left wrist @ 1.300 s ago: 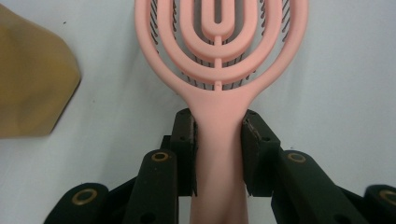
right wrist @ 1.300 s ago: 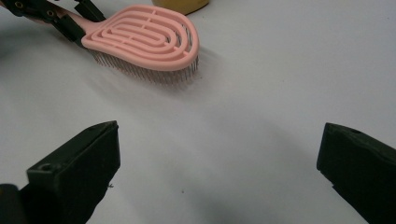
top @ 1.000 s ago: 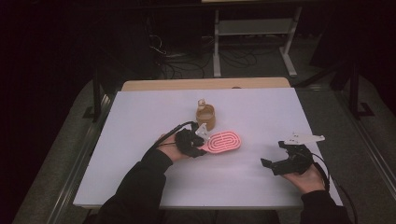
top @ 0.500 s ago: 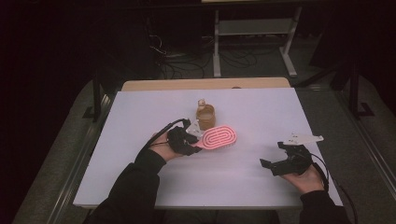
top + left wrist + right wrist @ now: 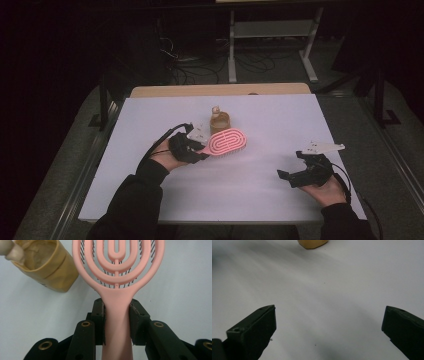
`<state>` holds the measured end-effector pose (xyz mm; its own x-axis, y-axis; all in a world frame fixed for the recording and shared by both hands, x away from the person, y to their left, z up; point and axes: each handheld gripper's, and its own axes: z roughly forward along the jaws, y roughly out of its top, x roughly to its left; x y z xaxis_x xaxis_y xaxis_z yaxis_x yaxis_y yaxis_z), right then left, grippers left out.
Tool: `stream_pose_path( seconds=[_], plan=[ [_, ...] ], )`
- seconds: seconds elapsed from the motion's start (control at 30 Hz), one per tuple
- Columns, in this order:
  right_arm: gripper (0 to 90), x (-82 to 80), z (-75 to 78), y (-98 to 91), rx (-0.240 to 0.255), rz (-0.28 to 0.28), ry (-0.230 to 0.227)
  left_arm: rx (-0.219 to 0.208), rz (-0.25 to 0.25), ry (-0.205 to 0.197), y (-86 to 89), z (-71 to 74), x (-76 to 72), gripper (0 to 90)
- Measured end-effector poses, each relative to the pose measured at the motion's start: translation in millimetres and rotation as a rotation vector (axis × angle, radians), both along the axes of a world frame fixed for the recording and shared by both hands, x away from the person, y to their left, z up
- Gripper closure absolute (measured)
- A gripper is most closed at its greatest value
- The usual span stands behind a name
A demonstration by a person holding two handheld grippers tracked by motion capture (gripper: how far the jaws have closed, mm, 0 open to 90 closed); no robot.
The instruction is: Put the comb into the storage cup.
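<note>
- Hairbrush (image 5: 117,277): smooth, matt pink plastic.
- Cup (image 5: 47,265): tan, looks like creased paper.
- Table (image 5: 280,120): smooth, matt white top.
- Left gripper (image 5: 117,315): matt black plastic.

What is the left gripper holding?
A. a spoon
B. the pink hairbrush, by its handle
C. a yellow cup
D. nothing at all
B: in the left gripper view, the left gripper has both black jaws pressed against the handle of the pink hairbrush, with the tan cup standing apart beside it.
</note>
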<state>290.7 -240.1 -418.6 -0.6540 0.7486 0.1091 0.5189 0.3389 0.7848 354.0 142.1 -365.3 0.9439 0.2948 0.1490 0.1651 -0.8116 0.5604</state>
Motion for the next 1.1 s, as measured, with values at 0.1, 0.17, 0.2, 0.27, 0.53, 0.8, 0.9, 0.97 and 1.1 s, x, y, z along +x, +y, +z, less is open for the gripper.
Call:
stream_pose_path(
  seconds=[0.1, 0.17, 0.2, 0.27, 0.53, 0.8, 0.9, 0.97, 1.1],
  plan=[
    [0.0, 0.6, 4.7, 2.6, 0.009, 0.009, -0.006, -0.006, -0.005, -0.013, 2.2, 3.7, -1.9, 70.0],
    [0.0, 1.5, 7.2, 4.2, 0.012, 0.018, -0.007, -0.012, -0.008, -0.020, 3.5, 6.7, -3.3, 70.0],
    [0.0, 1.8, 8.5, 5.3, 0.014, 0.019, -0.005, -0.013, -0.011, -0.025, 4.3, 8.6, -3.7, 70.0],
    [0.0, 2.8, 11.8, 6.6, 0.014, 0.027, -0.005, -0.024, -0.014, -0.033, 6.3, 13.4, -5.2, 70.0],
    [0.0, 8.6, 33.3, 12.1, 0.019, 0.055, -0.028, -0.074, -0.014, -0.057, 12.0, 23.5, -9.9, 70.0],
    [0.0, 13.3, 46.2, 15.6, 0.012, 0.067, -0.039, -0.099, 0.002, -0.080, 22.6, 30.7, -11.8, 70.0],
    [0.0, 14.1, 49.3, 17.5, 0.014, 0.074, -0.038, -0.101, 0.005, -0.090, 24.5, 32.8, -13.2, 70.0],
    [0.0, 14.6, 51.2, 19.0, 0.015, 0.078, -0.034, -0.113, 0.011, -0.096, 25.9, 34.0, -14.1, 70.0],
    [0.0, 16.8, 56.4, 22.2, 0.026, 0.088, -0.027, -0.122, 0.012, -0.109, 26.2, 35.2, -15.7, 70.0]
  ],
)
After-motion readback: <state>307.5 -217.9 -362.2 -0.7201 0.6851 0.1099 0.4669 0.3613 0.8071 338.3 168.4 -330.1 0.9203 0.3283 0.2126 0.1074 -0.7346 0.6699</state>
